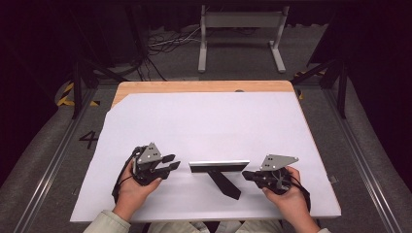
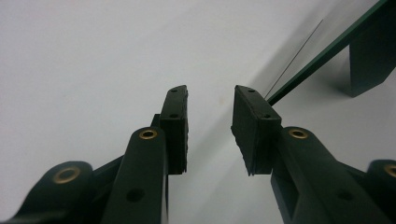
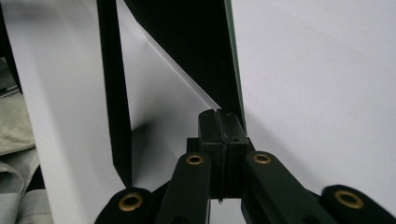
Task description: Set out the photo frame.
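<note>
A black flat panel (image 1: 218, 166) with a pale top edge stands upright on the white sheet (image 1: 204, 126), propped by a black strut (image 1: 224, 183) that slants toward me. My left gripper (image 1: 172, 164) lies just left of the panel, open, with nothing between its pads (image 2: 210, 100). Beyond those pads, the panel's green-edged end (image 2: 327, 51) rises at the upper right. My right gripper (image 1: 246, 175) sits at the panel's right end, low on the sheet. Its pads (image 3: 218, 122) are pressed together with nothing between them. The panel (image 3: 196, 46) stands right behind its tips and the strut (image 3: 114, 93) to their left.
The white sheet covers most of a wooden table (image 1: 194, 86). On the floor beyond the table stand a grey metal frame (image 1: 240, 34) and some cables (image 1: 165, 43). A person's pale sleeve (image 3: 14, 140) lies at the left edge of the right gripper view.
</note>
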Available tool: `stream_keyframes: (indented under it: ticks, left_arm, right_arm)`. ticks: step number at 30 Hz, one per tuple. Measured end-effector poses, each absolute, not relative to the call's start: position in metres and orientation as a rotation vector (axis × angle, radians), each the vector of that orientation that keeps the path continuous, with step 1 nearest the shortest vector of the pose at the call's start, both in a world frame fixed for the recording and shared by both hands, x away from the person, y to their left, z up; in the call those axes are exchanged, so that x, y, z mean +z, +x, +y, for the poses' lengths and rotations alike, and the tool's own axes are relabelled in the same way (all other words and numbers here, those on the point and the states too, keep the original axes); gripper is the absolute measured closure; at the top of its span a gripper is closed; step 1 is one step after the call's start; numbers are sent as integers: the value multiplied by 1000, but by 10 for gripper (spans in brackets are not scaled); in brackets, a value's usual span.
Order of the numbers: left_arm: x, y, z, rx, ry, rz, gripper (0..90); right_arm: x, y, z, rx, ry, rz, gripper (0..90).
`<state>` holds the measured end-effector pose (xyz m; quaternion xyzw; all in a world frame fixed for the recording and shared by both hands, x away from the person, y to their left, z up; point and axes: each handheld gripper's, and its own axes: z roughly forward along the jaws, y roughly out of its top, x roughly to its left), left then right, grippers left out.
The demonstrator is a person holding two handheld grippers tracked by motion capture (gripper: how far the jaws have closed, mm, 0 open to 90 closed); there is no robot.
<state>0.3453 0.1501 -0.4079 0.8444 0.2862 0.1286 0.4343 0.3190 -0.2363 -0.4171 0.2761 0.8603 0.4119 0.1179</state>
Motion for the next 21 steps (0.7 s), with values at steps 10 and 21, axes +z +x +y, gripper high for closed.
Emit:
stream_keyframes:
  ticks: [10, 21]
  left_arm:
    - [-408, 345, 150, 319, 2102, 716, 663]
    - [-409, 344, 148, 312, 2114, 702, 658]
  right_arm:
    - [-427, 325, -231, 1194, 828, 2515, 900]
    - [-429, 332, -230, 1184, 843, 2517, 900]
